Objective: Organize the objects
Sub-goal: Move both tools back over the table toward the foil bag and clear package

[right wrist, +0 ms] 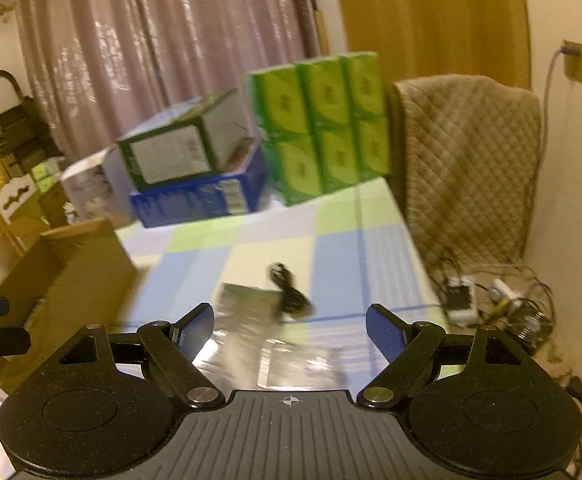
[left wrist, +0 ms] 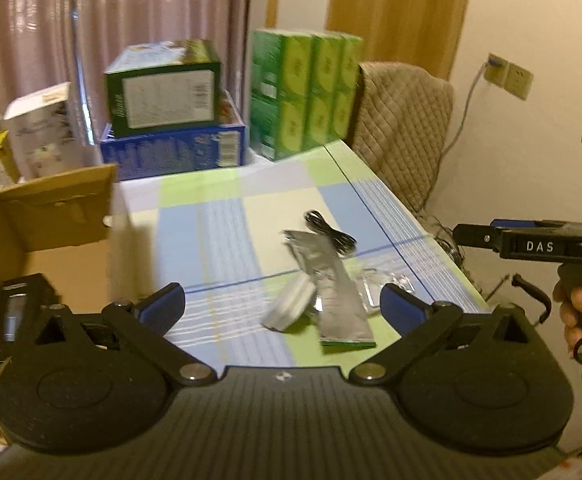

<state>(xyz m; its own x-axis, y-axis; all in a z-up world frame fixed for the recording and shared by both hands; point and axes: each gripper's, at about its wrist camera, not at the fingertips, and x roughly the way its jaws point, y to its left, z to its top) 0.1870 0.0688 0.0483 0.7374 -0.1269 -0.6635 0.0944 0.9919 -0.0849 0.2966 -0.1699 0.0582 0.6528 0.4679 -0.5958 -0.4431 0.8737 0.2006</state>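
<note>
Both tools gape empty: left tool [left wrist: 283,300], right tool [right wrist: 290,322]. Between the left tool's fingers lie a white round tape roll [left wrist: 291,307] and long silver foil pouch [left wrist: 331,284] on the checked bench [left wrist: 219,216]; coiled black cable [left wrist: 329,236] at 12 o'clock; brown cardboard box [left wrist: 55,216] at 10.

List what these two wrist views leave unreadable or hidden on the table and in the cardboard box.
- Silver pouch: print unreadable, motion blur in both views.
- Clear packet: contents indistinct in the left wrist view; transparent and blurred.
- Cardboard box: interior partly hidden by the left gripper body.
- Black device in the box: partly covered by a gripper finger.
- White round item: identity unclear, blurred.
</note>
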